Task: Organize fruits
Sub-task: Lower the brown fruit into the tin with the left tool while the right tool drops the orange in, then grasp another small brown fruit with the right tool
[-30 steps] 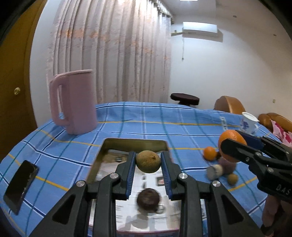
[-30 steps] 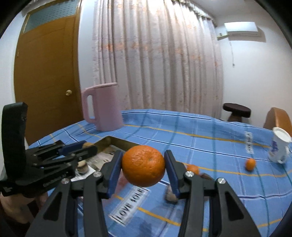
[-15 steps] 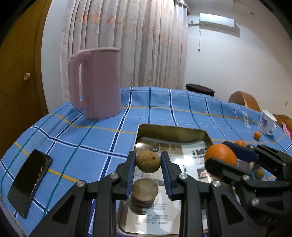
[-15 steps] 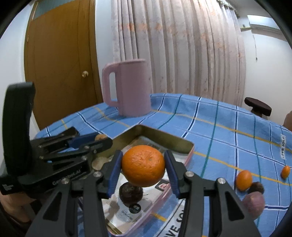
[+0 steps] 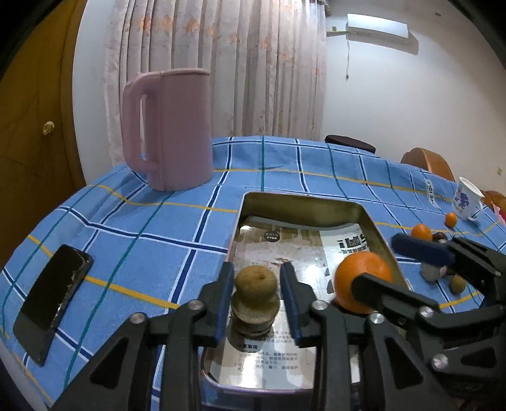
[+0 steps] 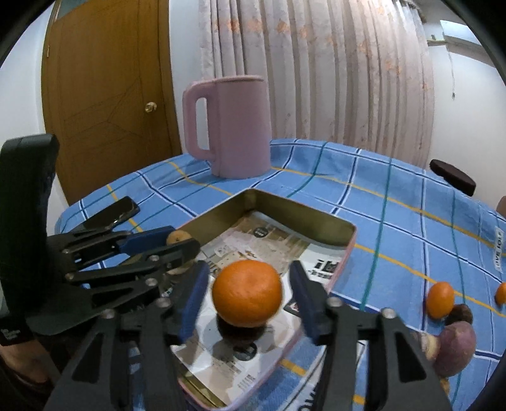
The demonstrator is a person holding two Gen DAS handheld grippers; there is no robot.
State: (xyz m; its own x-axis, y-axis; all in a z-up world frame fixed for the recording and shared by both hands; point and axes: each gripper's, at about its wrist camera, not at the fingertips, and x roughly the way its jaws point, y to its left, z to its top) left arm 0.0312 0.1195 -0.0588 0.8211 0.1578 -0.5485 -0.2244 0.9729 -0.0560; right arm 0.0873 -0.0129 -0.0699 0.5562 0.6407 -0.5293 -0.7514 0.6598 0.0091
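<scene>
Blue checked tablecloth (image 5: 132,253) bearing metal tray (image 5: 303,205); inside tray, jaws opening: left gripper (image 5: 256,303) around brownish fruit (image 5: 255,283), right gripper (image 6: 249,300) around orange (image 6: 246,292).

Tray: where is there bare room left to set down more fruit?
The tray is free along its far wall and far half, beyond the brown fruit and orange. The near half is crowded: both fruits, left gripper and right gripper, both opening.

White walls (image 5: 395,104), pale flowered curtain (image 5: 221,63), wooden door (image 6: 104,95) at left, air conditioner (image 5: 378,28) high up, blue checked tablecloth (image 5: 142,227), dark stool (image 6: 452,181).
</scene>
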